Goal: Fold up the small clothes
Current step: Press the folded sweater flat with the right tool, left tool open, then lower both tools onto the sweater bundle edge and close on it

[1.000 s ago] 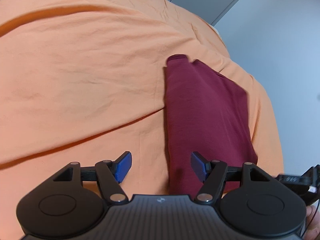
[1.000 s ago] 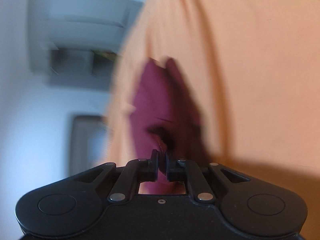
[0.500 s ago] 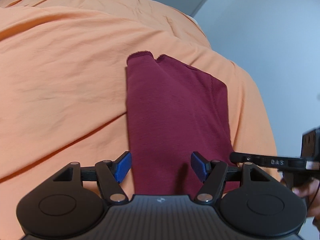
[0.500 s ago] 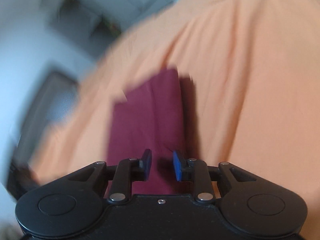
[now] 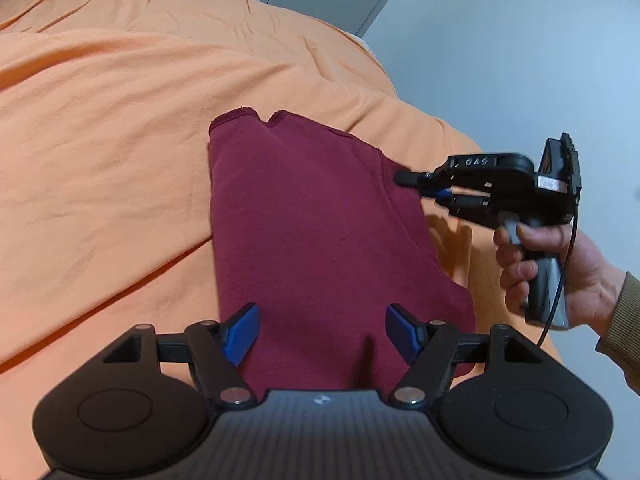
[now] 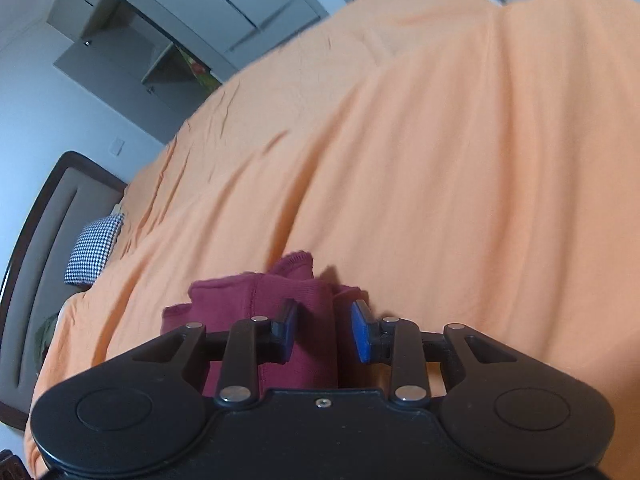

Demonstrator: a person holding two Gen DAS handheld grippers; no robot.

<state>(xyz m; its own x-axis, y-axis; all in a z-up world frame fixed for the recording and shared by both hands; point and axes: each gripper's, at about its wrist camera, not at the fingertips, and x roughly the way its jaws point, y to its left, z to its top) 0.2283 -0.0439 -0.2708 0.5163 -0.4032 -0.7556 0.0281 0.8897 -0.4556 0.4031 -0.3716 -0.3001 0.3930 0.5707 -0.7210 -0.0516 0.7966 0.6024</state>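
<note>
A dark red garment (image 5: 312, 240) lies folded into a long rectangle on the orange bedcover (image 5: 120, 128). My left gripper (image 5: 320, 332) is open and empty, hovering over the garment's near end. My right gripper (image 6: 324, 330) is open, with the garment's far corner (image 6: 280, 288) right in front of its fingers; it touches nothing that I can see. In the left wrist view the right gripper (image 5: 424, 188) sits at the garment's right edge, held by a hand (image 5: 560, 272).
The bed's right edge and a grey wall (image 5: 520, 60) lie beyond the garment. A dark headboard (image 6: 36, 240) and a checked pillow (image 6: 94, 248) are at the far left in the right wrist view. Cupboards (image 6: 160, 40) stand behind the bed.
My right gripper let go of the garment and opened, then drew back to its right edge. The garment has settled flat. My left gripper stayed open and shifted over the garment.
</note>
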